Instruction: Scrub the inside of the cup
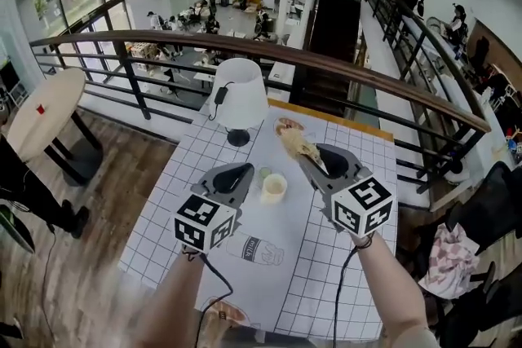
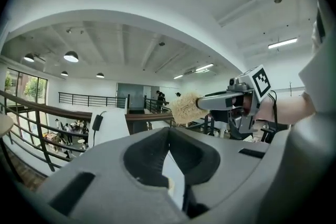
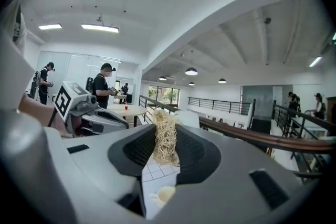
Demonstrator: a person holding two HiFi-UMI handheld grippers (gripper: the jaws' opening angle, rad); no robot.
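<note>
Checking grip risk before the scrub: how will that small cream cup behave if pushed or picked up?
The cup stands upright and unheld on the table cloth; being small, it is probably light and may slide or tip under the scrubber. Its smooth-looking wall could slip in jaws. The left gripper, shut and empty, would have to steady it.

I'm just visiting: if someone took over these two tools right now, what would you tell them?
Left hand-held gripper: shut, empty, held above the table.
Right hand-held gripper: shut on the scrubber, also held up.
Cup: upright on the table between the two, touched by neither.
Done: scrubber is in hand.
Left: steady the cup, scrub its inside.
</note>
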